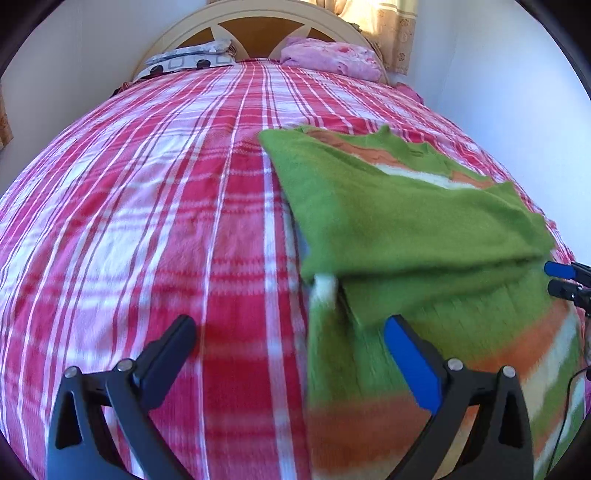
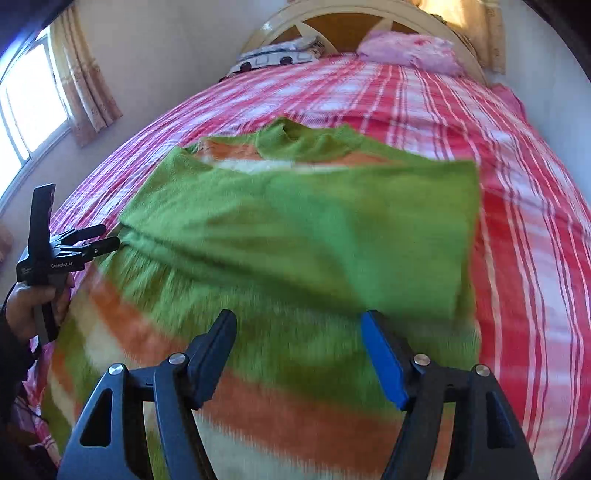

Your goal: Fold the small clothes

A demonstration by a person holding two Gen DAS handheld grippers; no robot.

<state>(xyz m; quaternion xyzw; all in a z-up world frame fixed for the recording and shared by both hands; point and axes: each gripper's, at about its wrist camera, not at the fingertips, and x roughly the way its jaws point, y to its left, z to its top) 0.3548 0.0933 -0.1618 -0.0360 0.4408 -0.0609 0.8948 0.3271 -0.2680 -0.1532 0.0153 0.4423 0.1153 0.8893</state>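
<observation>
Sweater, green with orange and cream stripes, lies on the bed with one green panel already folded across its body; further folds remain. My left gripper and right gripper hover above it, jaws wide, holding nothing.

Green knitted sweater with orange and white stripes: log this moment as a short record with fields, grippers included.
garment: green knitted sweater with orange and white stripes, partly folded, upper green layer lying over the striped lower part
surface: red and white plaid bedspread
left gripper: open, empty, over the sweater's left edge
right gripper: open, empty, over the sweater's near part
head of bed: pink crumpled cloth and patterned white pillow against the cream headboard
image quality: near fabric motion-blurred
</observation>
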